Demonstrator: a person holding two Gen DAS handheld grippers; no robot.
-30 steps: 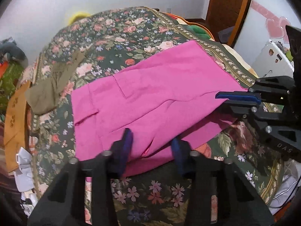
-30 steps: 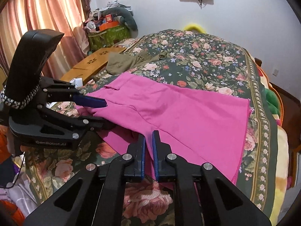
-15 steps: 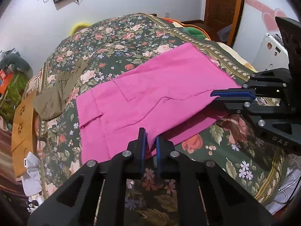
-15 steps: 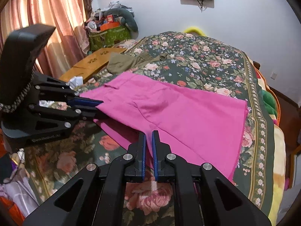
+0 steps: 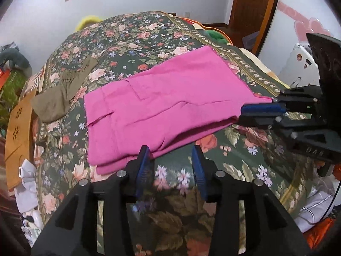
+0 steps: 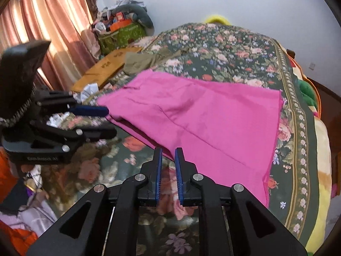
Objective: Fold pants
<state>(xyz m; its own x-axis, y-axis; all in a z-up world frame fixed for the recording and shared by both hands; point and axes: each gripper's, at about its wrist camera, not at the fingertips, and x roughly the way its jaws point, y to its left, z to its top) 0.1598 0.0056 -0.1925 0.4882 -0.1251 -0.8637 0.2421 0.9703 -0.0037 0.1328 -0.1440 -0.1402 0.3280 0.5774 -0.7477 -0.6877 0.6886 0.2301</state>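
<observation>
Pink pants [image 5: 162, 108] lie folded lengthwise on a floral bedspread [image 5: 132, 38]; they also show in the right wrist view [image 6: 202, 115]. My left gripper [image 5: 170, 151] is open and empty, its fingertips just off the pants' near edge. My right gripper [image 6: 168, 151] has its jaws slightly apart and holds nothing, at the near edge of the pants. Each gripper shows from the side in the other's view, the right one [image 5: 262, 112] by the leg end, the left one [image 6: 96, 117] by the waist end.
An olive garment [image 5: 61, 93] lies on the bed left of the pants. A wooden board [image 5: 19, 132] and white items are at the bed's left edge. Curtains [image 6: 42, 27] and cluttered boxes [image 6: 121, 29] stand beyond. A door [image 5: 253, 2] is at the far right.
Both grippers have opened and let go of the pants' near edge. The lifted fold has dropped flat. Both grippers have pulled back a little toward the bed's near side.
</observation>
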